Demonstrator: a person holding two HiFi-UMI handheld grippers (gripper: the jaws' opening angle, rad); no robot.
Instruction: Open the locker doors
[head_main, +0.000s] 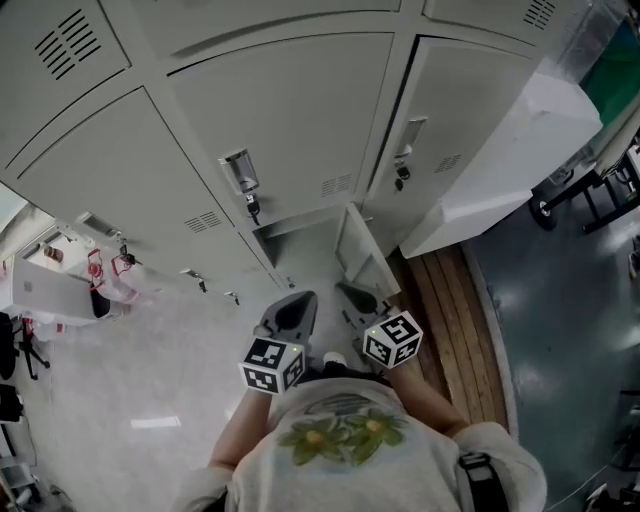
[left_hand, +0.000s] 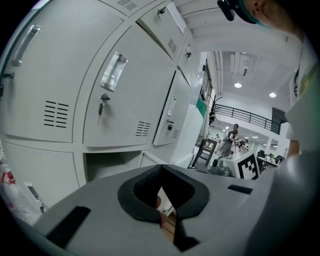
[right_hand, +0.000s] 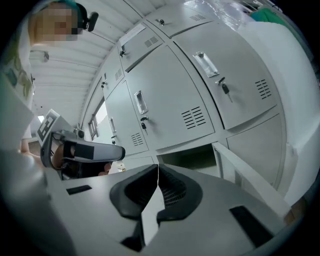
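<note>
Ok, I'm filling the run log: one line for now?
left gripper shut, empty | right gripper shut, empty | bottom locker door open

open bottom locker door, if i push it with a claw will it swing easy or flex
The open locker door looks like thin painted sheet metal, so probably light and slightly flexible. It stands swung out from its compartment, so a push should likely swing it, not tip it. The smooth paint may be slippery.

Ahead of the left claw (head_main: 297, 305) and right claw (head_main: 352, 295), the open bottom compartment (head_main: 300, 243) gives free room. Its swung-out door (head_main: 362, 250) stands just right of the right claw; closed locker doors (head_main: 290, 120) block above.
</note>
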